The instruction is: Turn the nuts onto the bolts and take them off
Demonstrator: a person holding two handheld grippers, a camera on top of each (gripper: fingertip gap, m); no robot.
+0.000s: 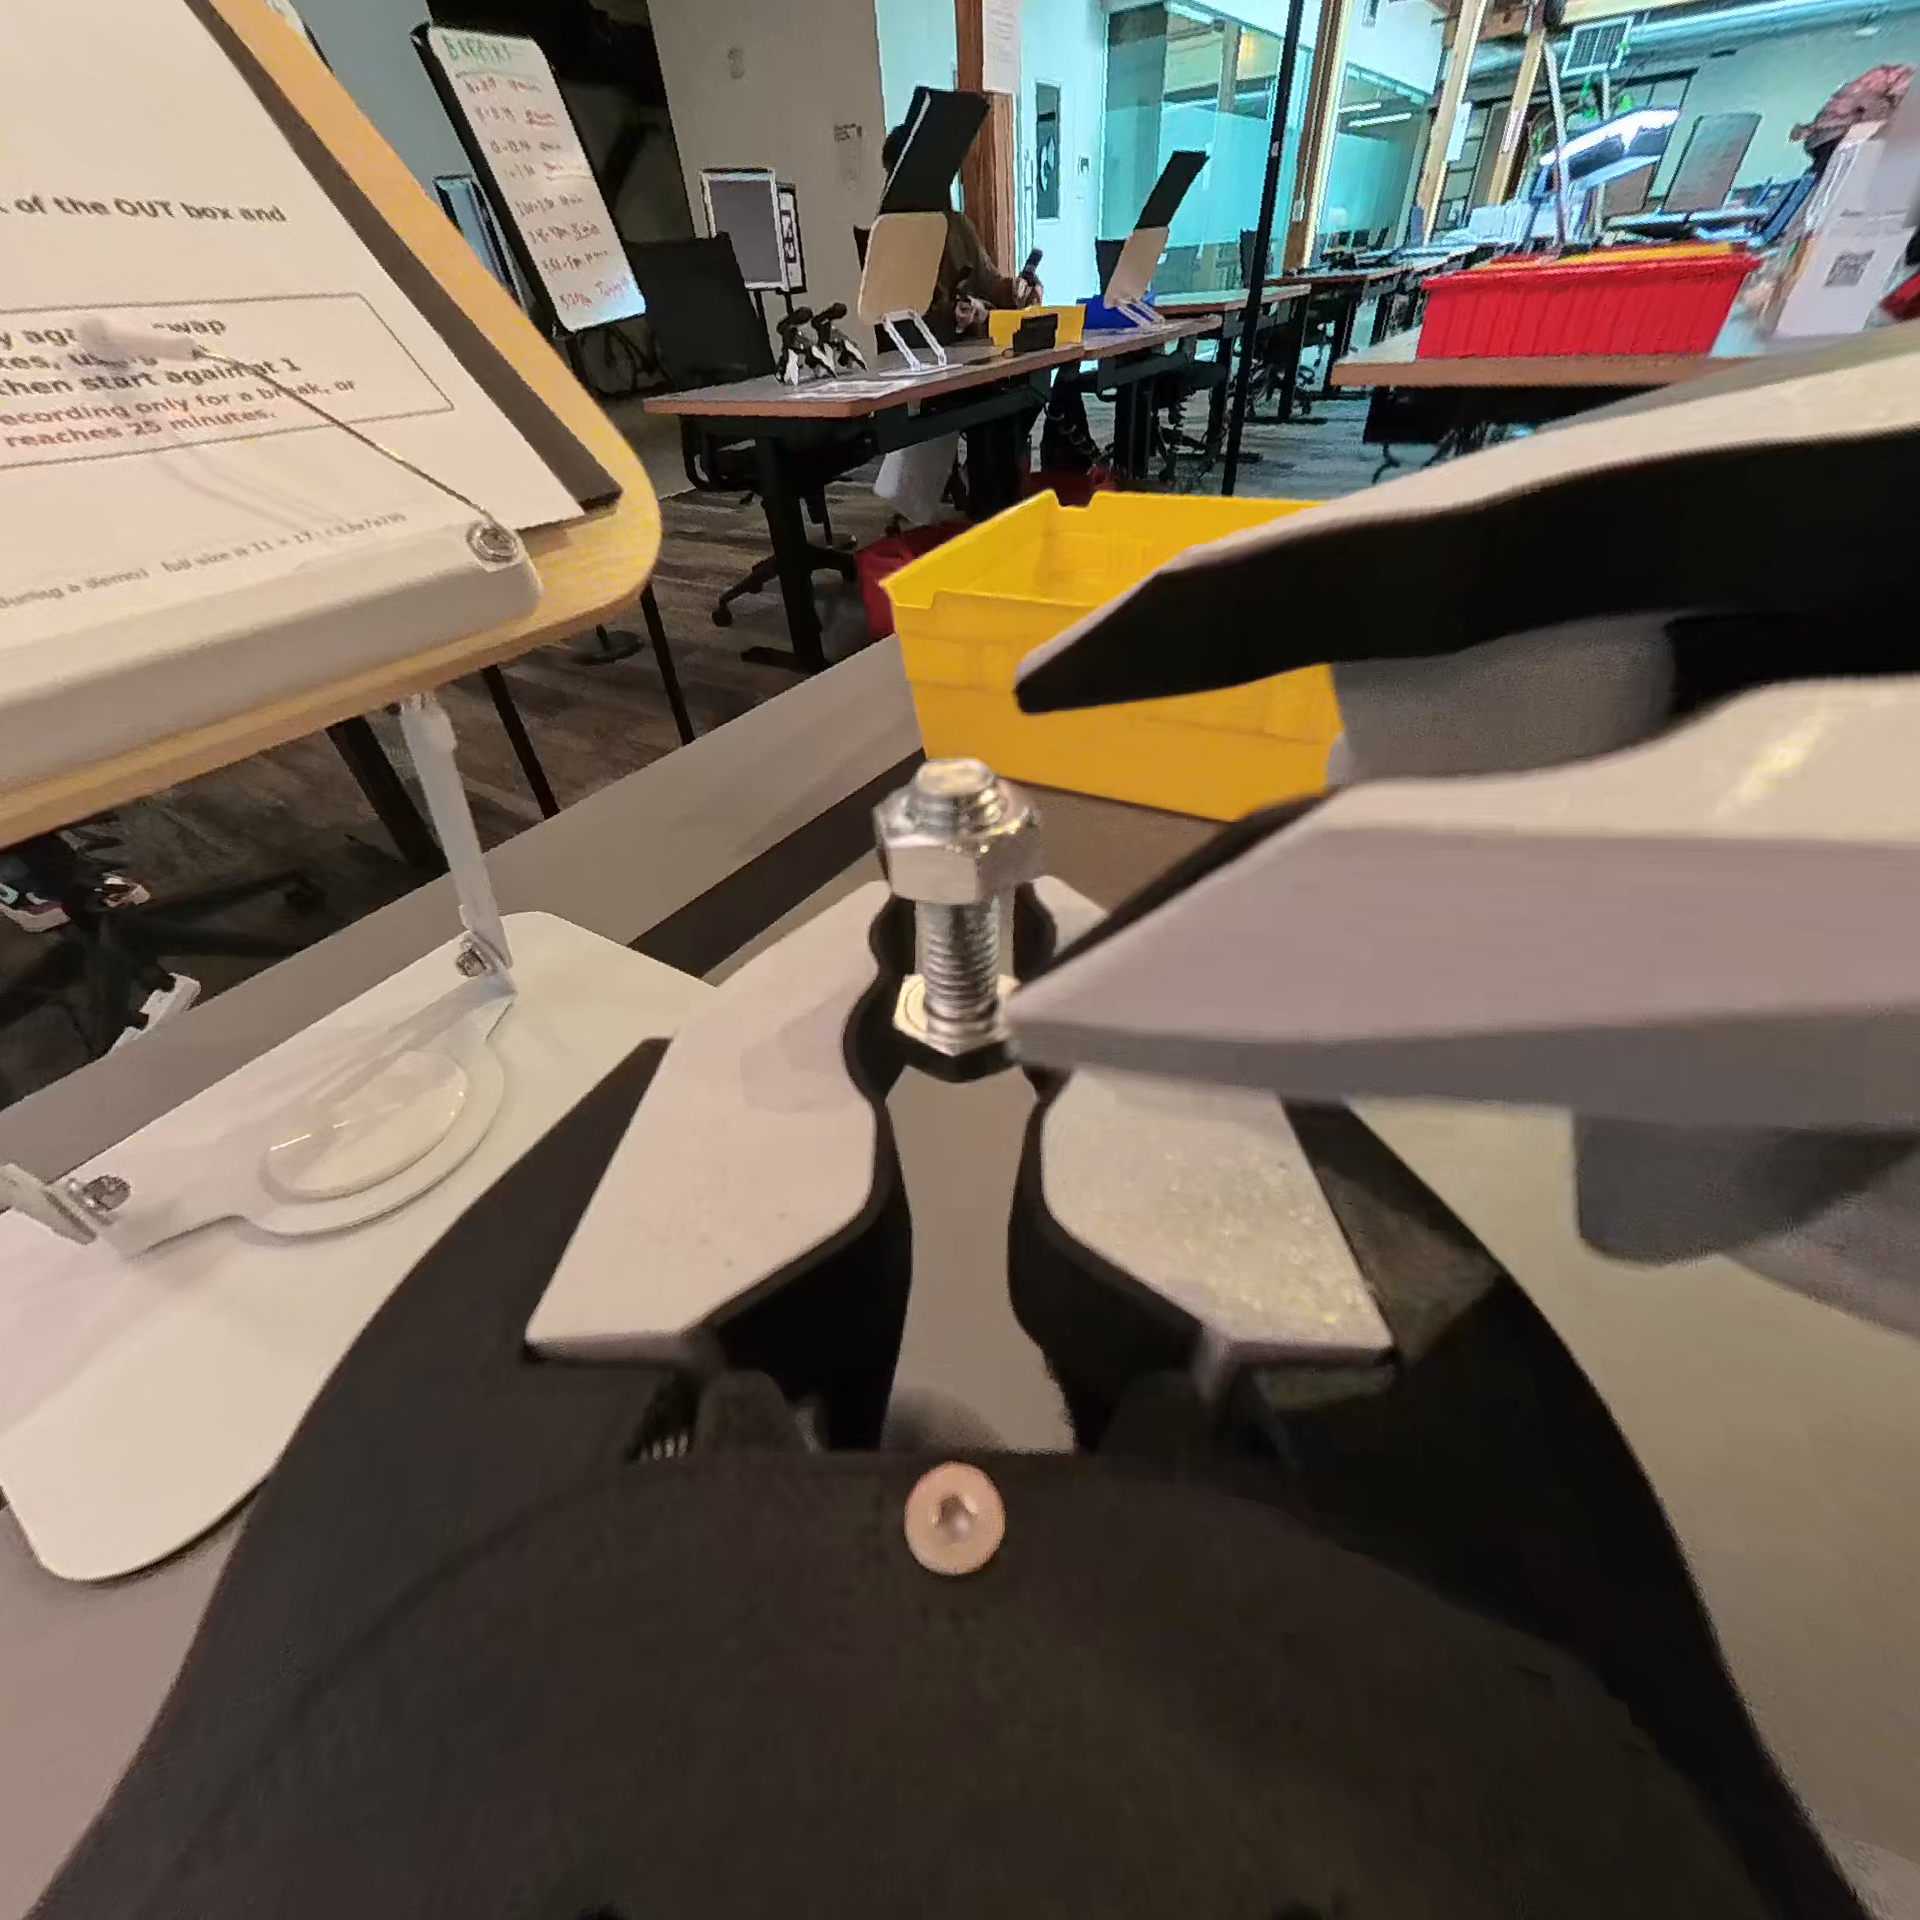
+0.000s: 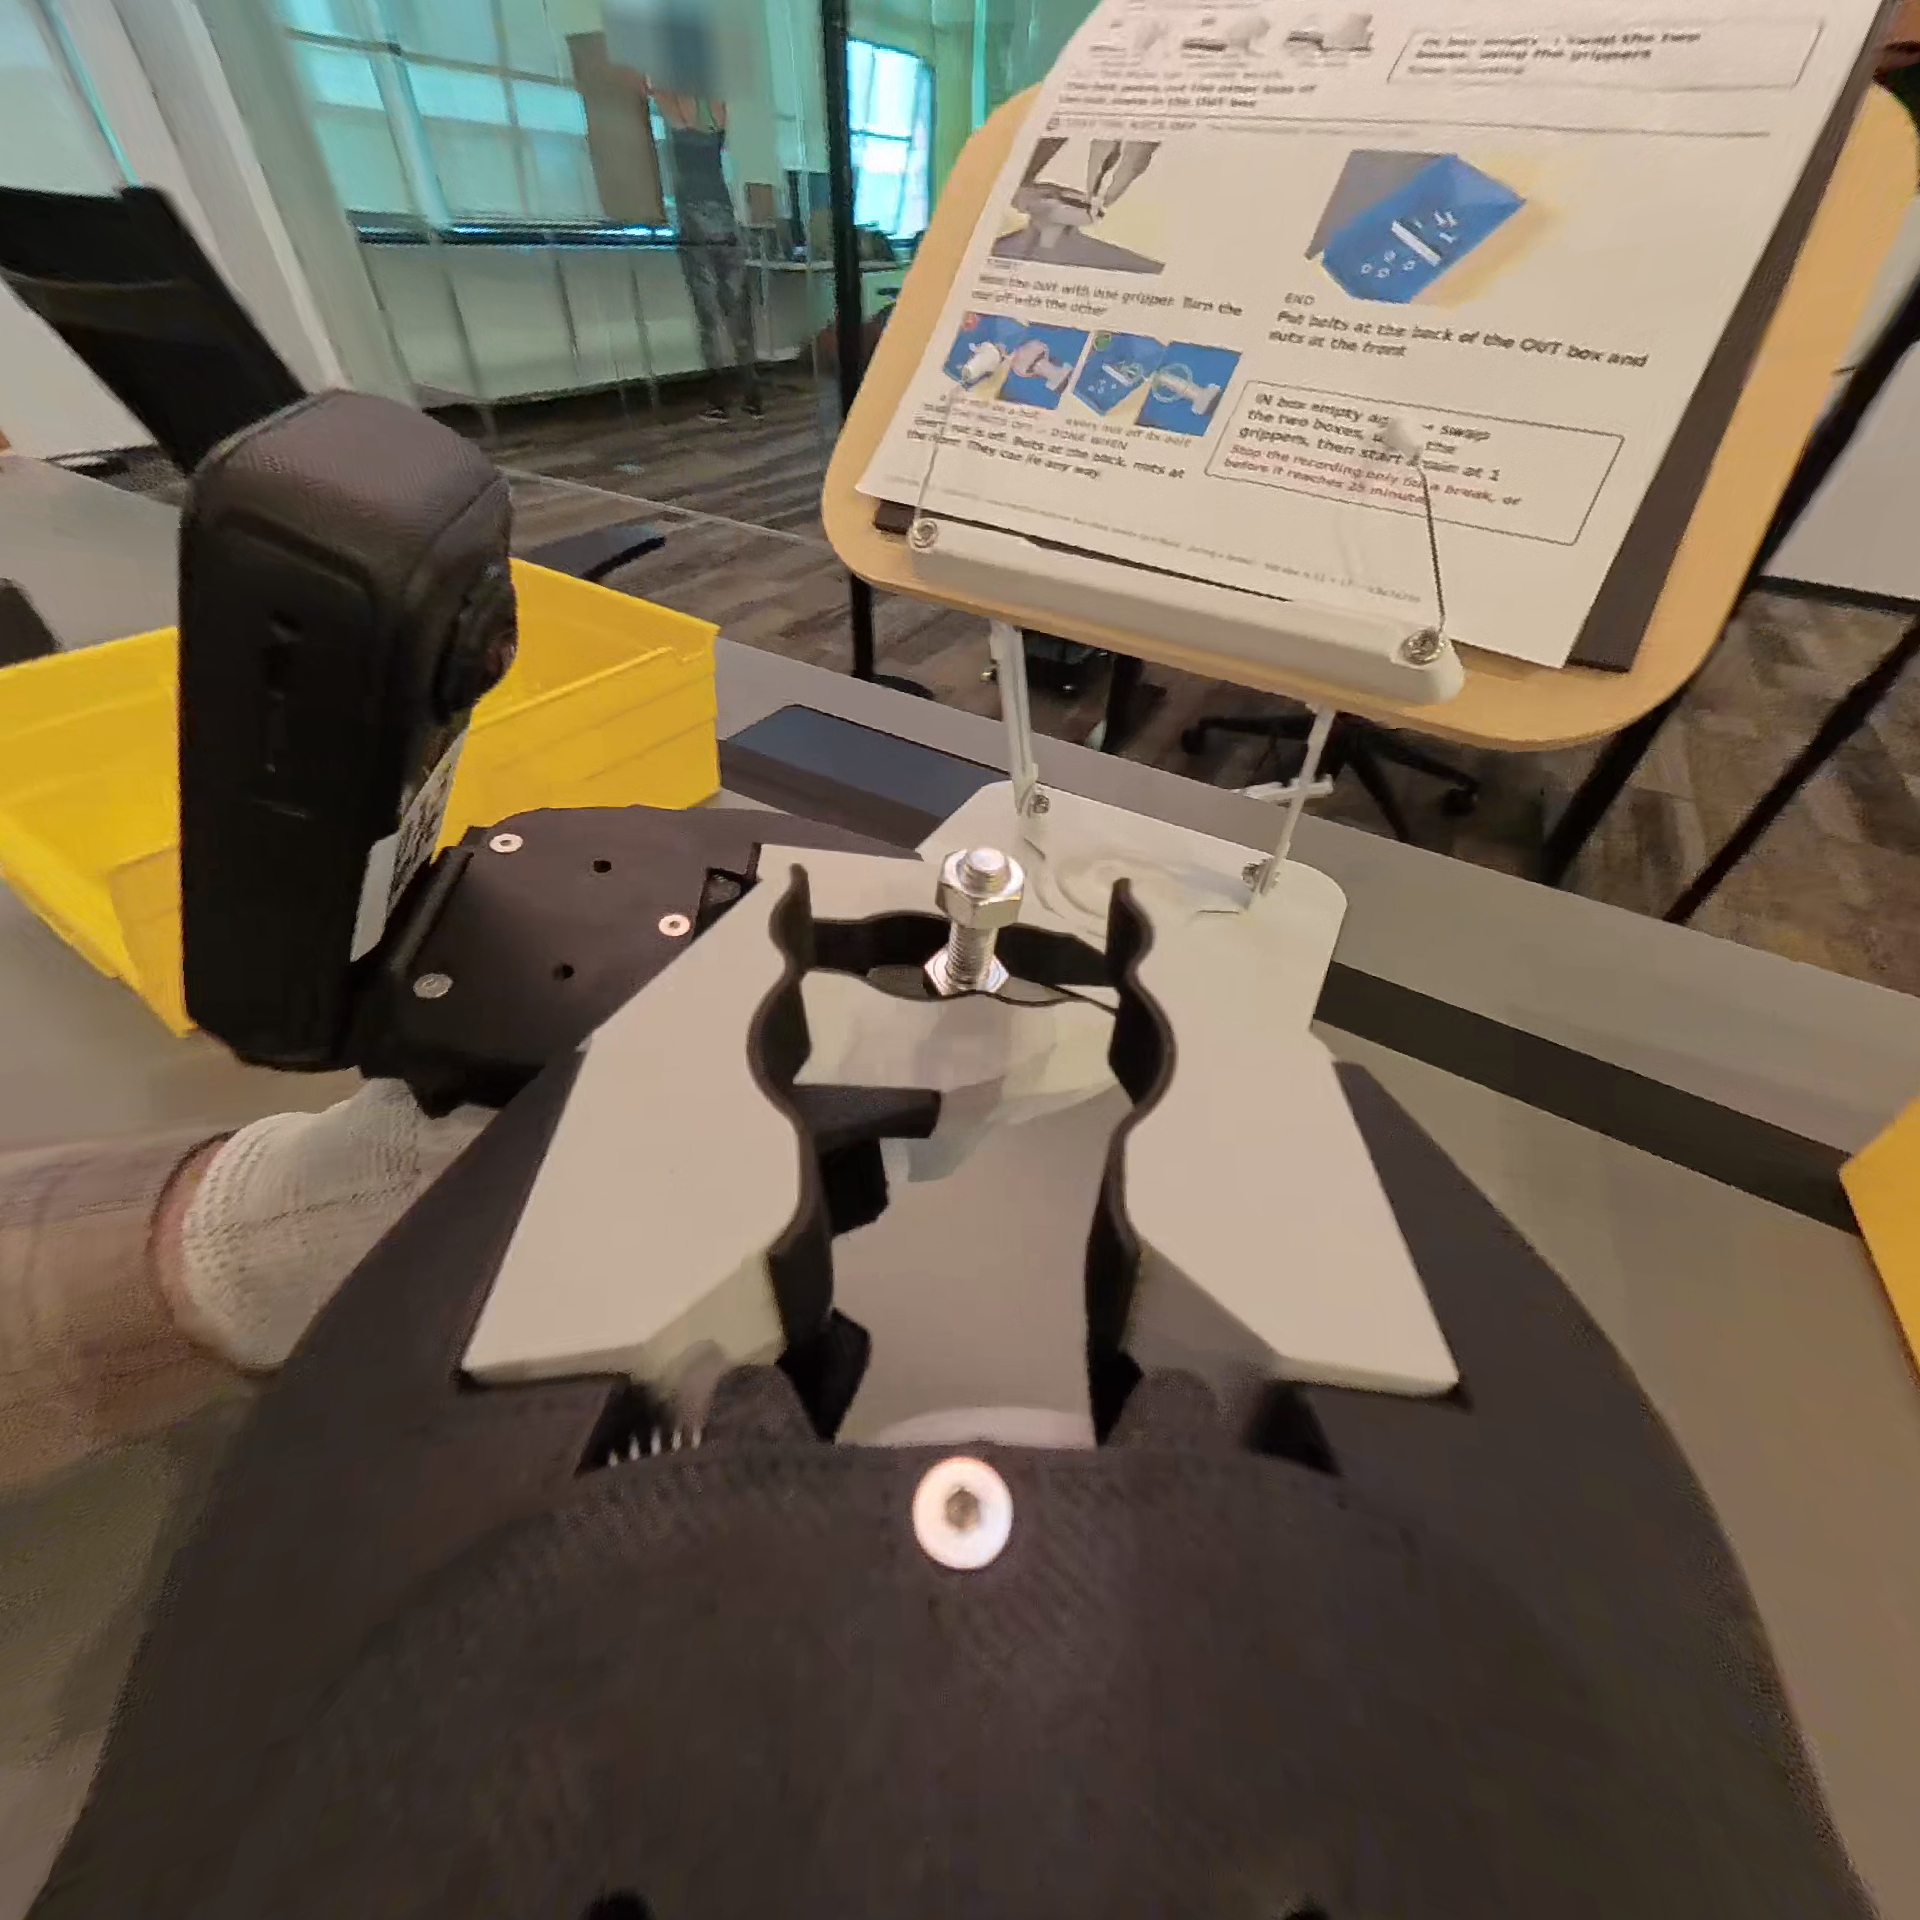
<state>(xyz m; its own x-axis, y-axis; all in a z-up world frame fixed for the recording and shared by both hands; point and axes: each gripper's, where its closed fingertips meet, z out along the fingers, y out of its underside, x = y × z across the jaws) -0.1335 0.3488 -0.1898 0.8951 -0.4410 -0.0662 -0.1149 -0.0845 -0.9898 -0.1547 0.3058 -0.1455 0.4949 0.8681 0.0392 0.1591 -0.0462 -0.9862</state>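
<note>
The bolt is standing upright, head down, with the left gripper clamped on its hex head and the nut sitting near the top of the thread, only a little of the tip showing above it. The right gripper is reaching in from the side with its jaws apart, and in the right wrist view the bolt is rising in the gap between its two fingertips, neither of them touching nut or thread as far as I can tell.

Likely troubles from here: the right jaws may be closing too low, on the thread or the bolt head instead of the nut, since they are sitting about level with the head; a sideways push could be tilting the bolt in the left jaws' narrow hold; and a loosened nut could be dropping onto the worktop rather than reaching the yellow bin
</note>
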